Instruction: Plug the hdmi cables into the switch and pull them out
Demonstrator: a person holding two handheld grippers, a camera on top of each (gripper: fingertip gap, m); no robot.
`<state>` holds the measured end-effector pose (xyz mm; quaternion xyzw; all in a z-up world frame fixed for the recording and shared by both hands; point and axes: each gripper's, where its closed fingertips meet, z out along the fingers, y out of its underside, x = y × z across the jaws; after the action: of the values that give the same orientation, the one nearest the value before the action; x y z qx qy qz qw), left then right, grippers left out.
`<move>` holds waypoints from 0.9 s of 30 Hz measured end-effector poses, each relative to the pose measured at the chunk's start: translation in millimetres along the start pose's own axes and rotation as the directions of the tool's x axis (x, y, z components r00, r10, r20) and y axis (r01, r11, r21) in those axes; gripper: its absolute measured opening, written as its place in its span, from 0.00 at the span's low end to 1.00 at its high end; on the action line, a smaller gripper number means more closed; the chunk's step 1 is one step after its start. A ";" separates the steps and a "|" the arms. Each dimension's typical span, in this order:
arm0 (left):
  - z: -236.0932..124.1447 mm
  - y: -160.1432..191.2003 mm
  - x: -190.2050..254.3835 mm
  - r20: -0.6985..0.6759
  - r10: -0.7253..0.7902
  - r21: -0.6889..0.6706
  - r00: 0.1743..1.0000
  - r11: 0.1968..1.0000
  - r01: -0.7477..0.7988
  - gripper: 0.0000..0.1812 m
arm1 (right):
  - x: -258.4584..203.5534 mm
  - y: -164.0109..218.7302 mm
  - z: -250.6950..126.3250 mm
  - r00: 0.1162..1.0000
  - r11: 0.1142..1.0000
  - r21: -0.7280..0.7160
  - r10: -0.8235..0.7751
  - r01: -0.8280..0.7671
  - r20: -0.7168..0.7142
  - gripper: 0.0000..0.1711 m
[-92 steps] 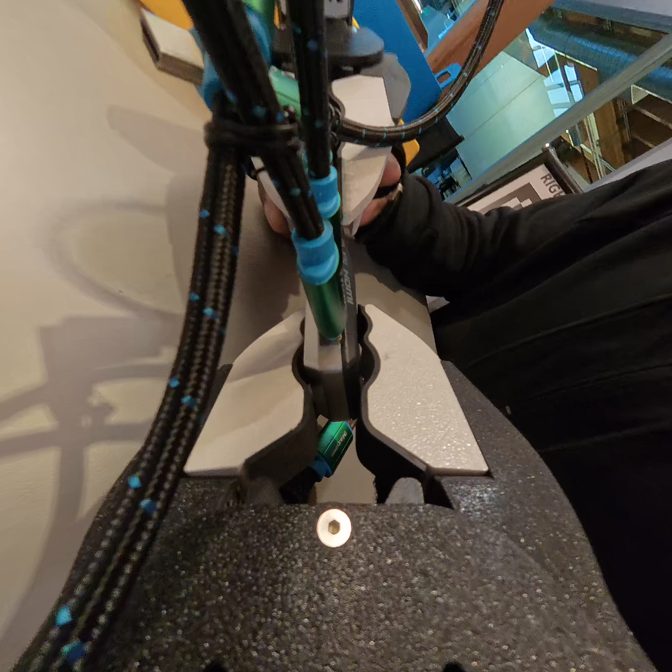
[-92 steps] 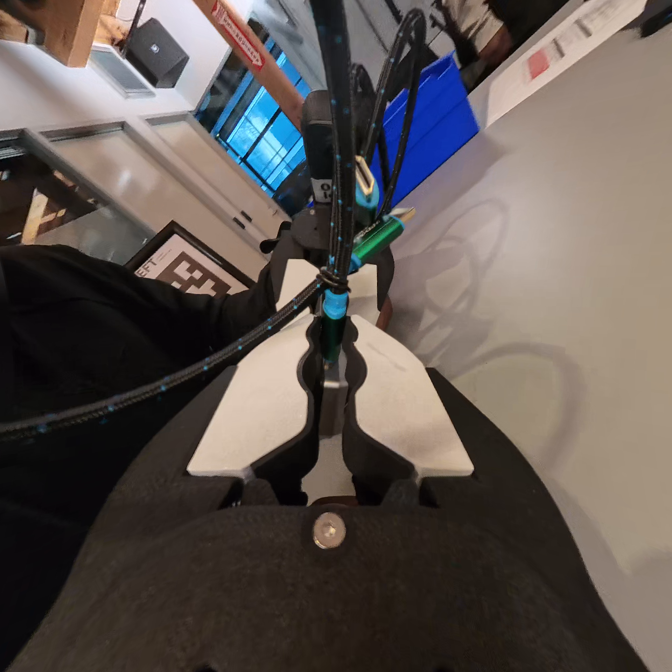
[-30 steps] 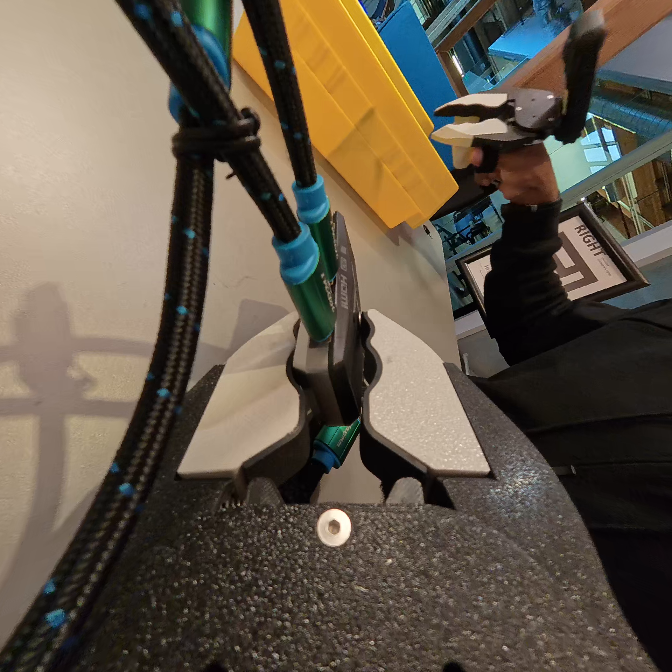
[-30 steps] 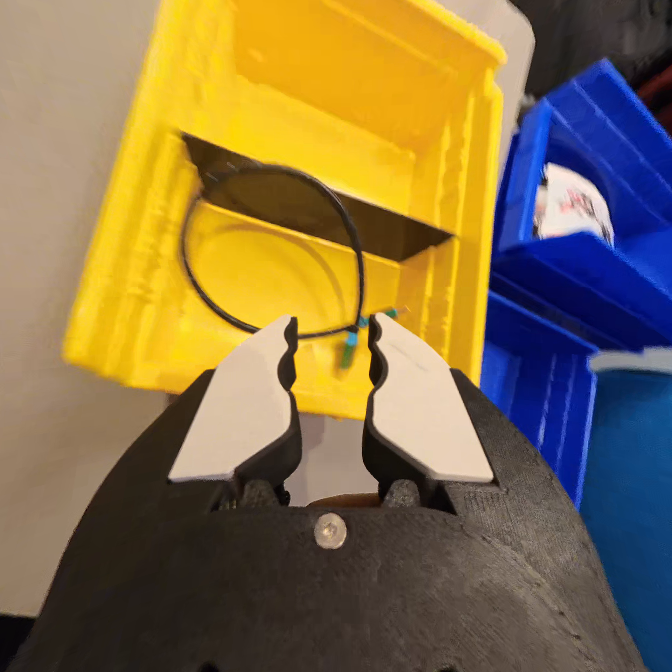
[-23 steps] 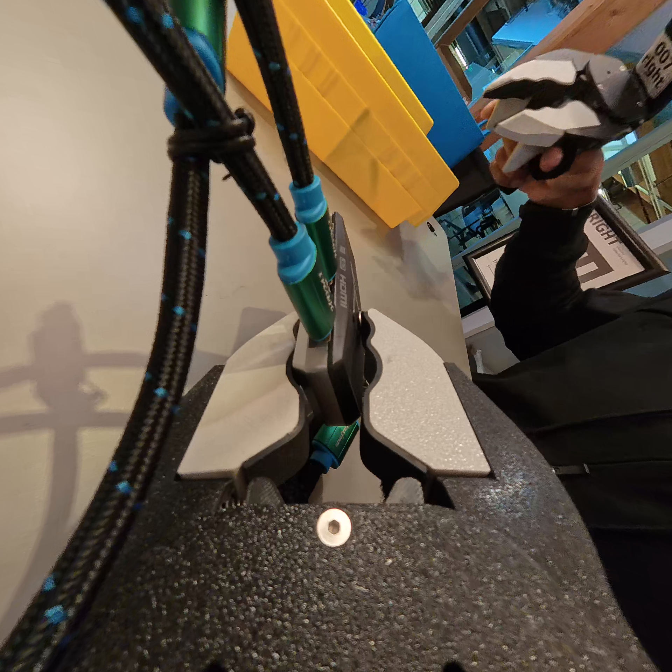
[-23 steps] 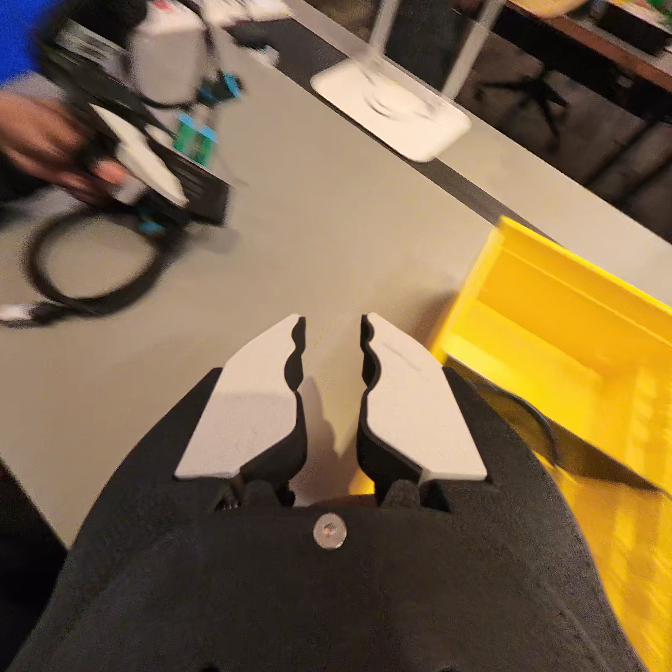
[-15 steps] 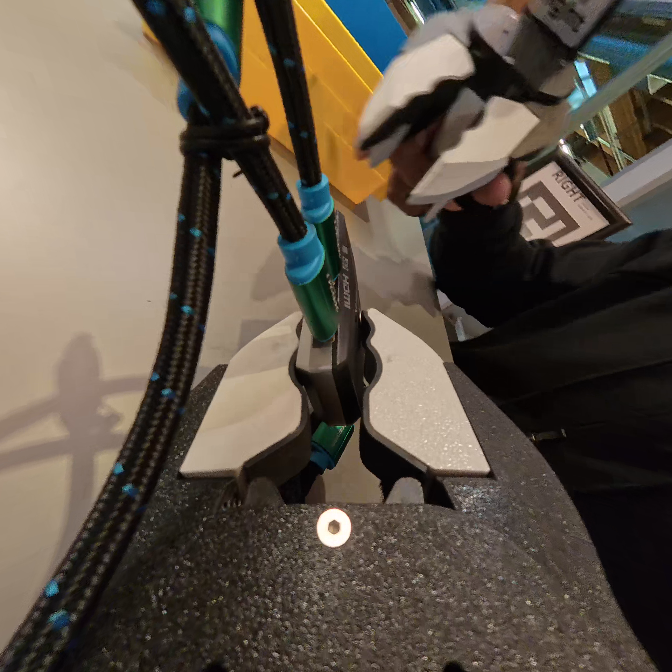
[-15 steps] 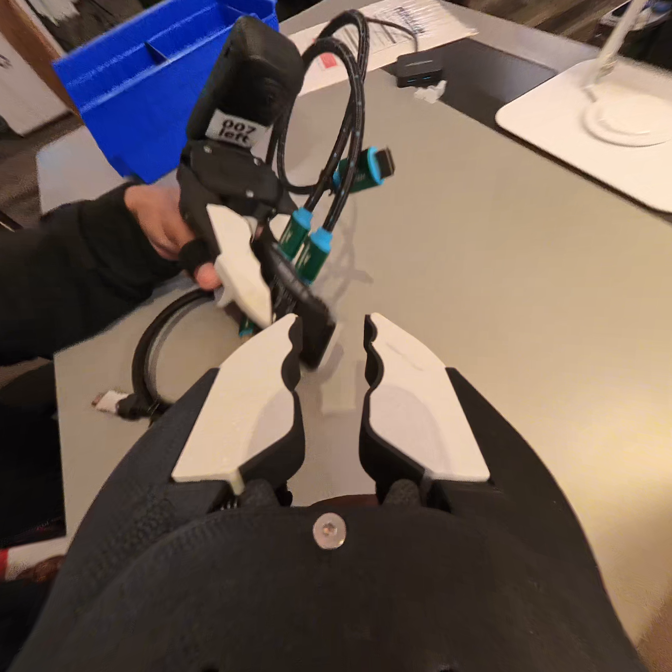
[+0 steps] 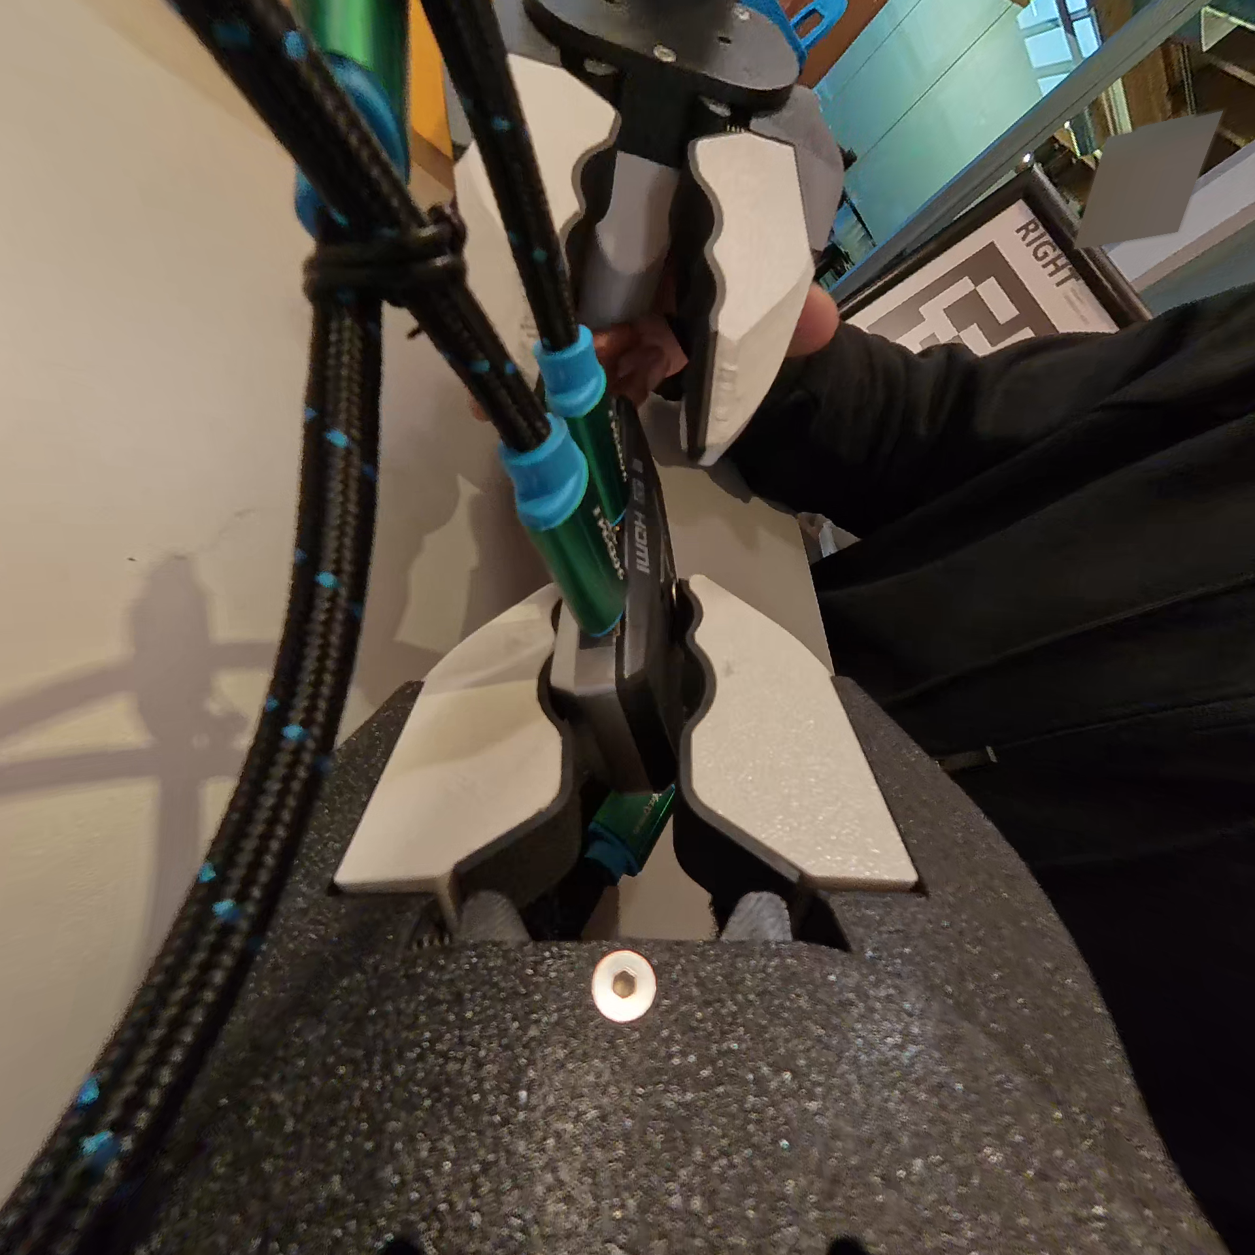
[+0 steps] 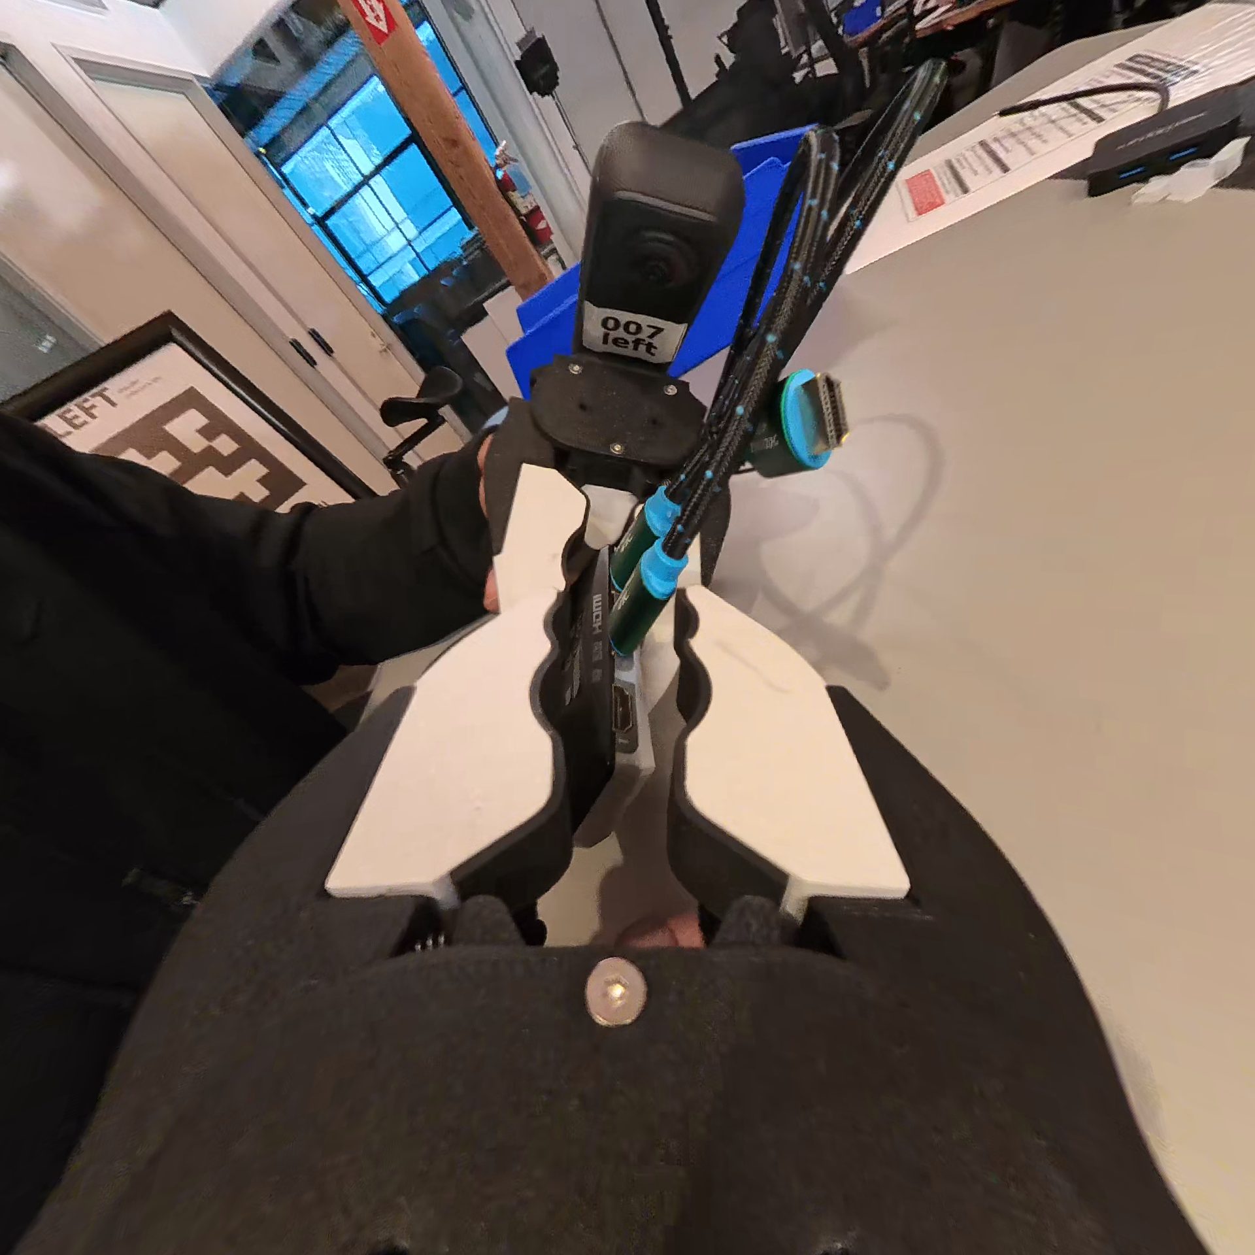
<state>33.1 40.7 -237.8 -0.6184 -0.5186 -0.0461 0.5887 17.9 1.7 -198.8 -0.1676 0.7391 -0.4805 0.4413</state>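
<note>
My left gripper (image 9: pixel 621 597) is shut on a flat black HDMI switch (image 9: pixel 648 543) and holds it on edge above the table. Two green plugs with blue collars (image 9: pixel 584 564) sit in the switch's side. A third green plug (image 9: pixel 628 825) shows below, between the fingers. Their black braided cables (image 9: pixel 319 475) loop upward. My right gripper (image 10: pixel 618 601) is open and straddles the switch's other end (image 10: pixel 587 679); its left finger touches the black face, its right finger stands apart. An empty port (image 10: pixel 623 710) faces it. A loose plug (image 10: pixel 808 421) hangs beside the left gripper (image 10: pixel 611 543).
The grey table (image 10: pixel 1019 543) lies below. A blue bin (image 10: pixel 760 197), a printed sheet (image 10: pixel 1019 136) and a small black hub (image 10: pixel 1168 142) are at its far end. A yellow bin (image 9: pixel 424 88) and a framed marker board (image 9: pixel 971 292) lie beyond. One gripper's finger ends stand about 5 centimeters off the other's. Left tips and right tips are each some 40 centimeters from the small black hub (image 10: pixel 1168 142).
My right gripper has swung from over the yellow bin to the left gripper and now has its open fingers around the switch's free end. The left gripper kept its hold.
</note>
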 end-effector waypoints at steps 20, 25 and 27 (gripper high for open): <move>15.6 -0.1 2.4 0.045 0.020 -0.011 0.999 1.000 -0.020 0.17 | -1.8 15.2 3.3 0.988 0.991 -0.059 0.127 -0.122 0.083 0.09; 17.8 -1.9 3.0 0.037 -0.006 0.010 0.999 1.000 0.006 0.16 | -3.0 11.8 2.3 0.991 0.994 -0.031 0.108 -0.106 0.078 0.08; 16.7 -3.4 5.0 0.022 -0.007 0.024 1.000 1.000 0.006 0.15 | -4.7 7.8 2.6 0.993 0.996 -0.003 0.087 -0.087 0.077 0.07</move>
<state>23.7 55.8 -237.2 -0.6102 -0.5274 -0.0351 0.5901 24.0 7.2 -203.6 -0.1534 0.7283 -0.4540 0.4899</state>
